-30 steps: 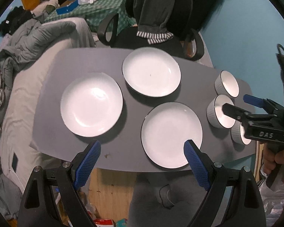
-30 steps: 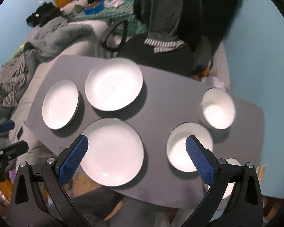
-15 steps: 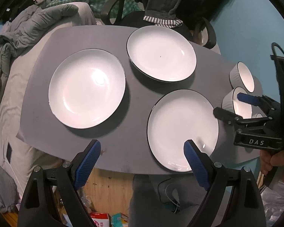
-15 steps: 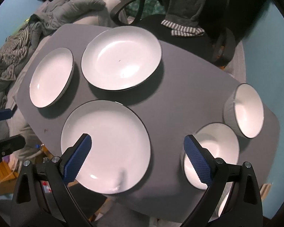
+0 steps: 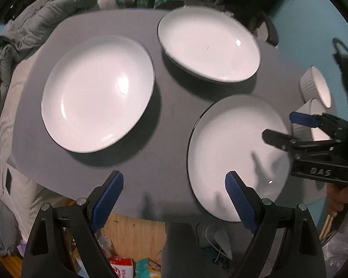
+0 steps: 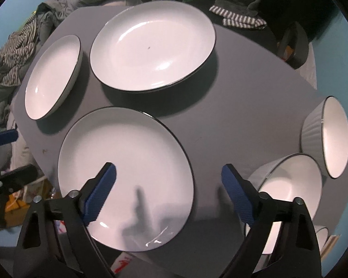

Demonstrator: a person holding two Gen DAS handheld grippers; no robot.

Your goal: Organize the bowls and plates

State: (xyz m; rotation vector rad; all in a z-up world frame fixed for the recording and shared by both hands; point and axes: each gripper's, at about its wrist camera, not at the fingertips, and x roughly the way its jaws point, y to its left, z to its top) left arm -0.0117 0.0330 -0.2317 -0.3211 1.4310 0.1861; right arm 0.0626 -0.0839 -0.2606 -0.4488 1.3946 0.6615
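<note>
Right gripper (image 6: 168,193): jaws spread wide and empty; they have just been closing slightly, with nothing pinched between them. Its left blue pad (image 6: 99,194) hangs above the near plate (image 6: 125,162), and its right blue pad (image 6: 237,197) hangs above bare table beside the middle bowl (image 6: 290,185). The plate's right rim lies below the gap between the pads. Whether any pad touches the plate cannot be determined.

Left gripper (image 5: 174,203): jaws spread wide and empty. Its left pad hangs over the near edge of the table (image 5: 174,106); its right pad hangs over the near rim of the near plate (image 5: 234,143). The right gripper (image 5: 287,127) appears at the right side of this view, above the same plate's right rim, held in a hand (image 5: 341,194).

Table layout: three white, dark-rimmed plates lie flat on the grey table, apart from one another. The near plate sits at the near edge. The far plate (image 6: 153,46) sits toward the far edge. The left plate (image 5: 97,92) sits toward the left edge. Three white ribbed bowls stand along the right edge: the far bowl (image 6: 329,136), the middle bowl just beside it, and a near bowl (image 6: 322,231) only partly visible.

Beyond the far edge stands a dark chair (image 6: 290,44) draped with clothing.
</note>
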